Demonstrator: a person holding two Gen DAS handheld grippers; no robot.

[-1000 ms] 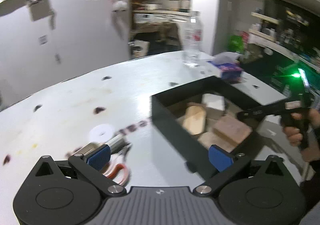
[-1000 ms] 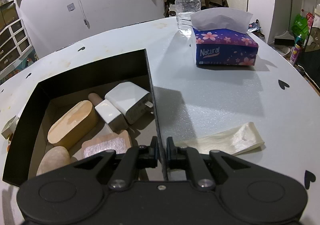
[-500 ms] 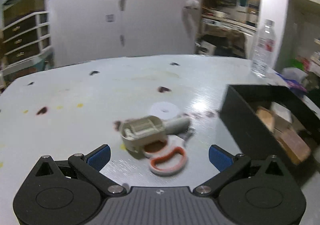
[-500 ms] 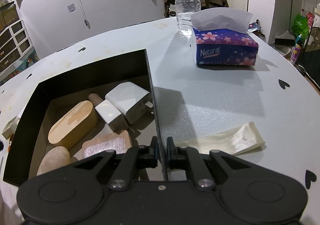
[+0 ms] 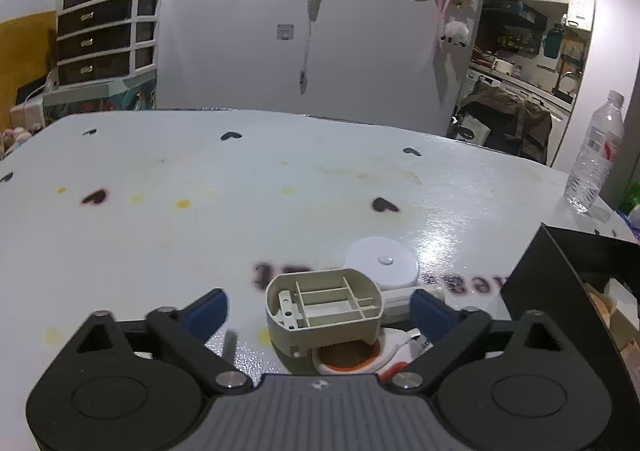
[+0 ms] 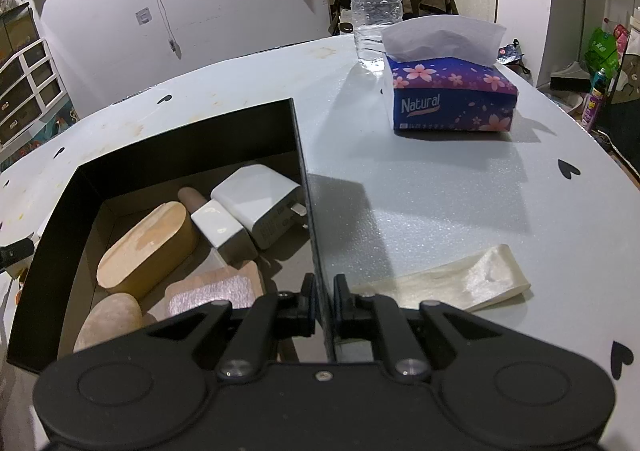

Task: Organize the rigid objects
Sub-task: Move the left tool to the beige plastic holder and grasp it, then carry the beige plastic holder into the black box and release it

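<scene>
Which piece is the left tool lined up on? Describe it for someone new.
On the white table, left of the black box, a small cluster lies between the open left tool. It's the beige ribbed plastic shell, atop orange-handled scissors.

A beige ribbed plastic housing [image 5: 324, 307] lies open side up atop orange-handled scissors [image 5: 352, 359], just beside a white disc [image 5: 382, 261]. The open black box [image 6: 192, 139] holds a wooden oval block [image 6: 144, 243], a white charger [image 6: 256, 203], a white-headed stamp [image 6: 218, 229] and a pinkish sponge [image 6: 216, 289].

The left gripper [image 5: 320, 313] was matte black with 2 round hubs, silver screws, a ribbed grey centre plate and blue pads [image 5: 205, 310]. The right gripper [image 6: 323, 305] was all black, with slim black jaws.
</scene>
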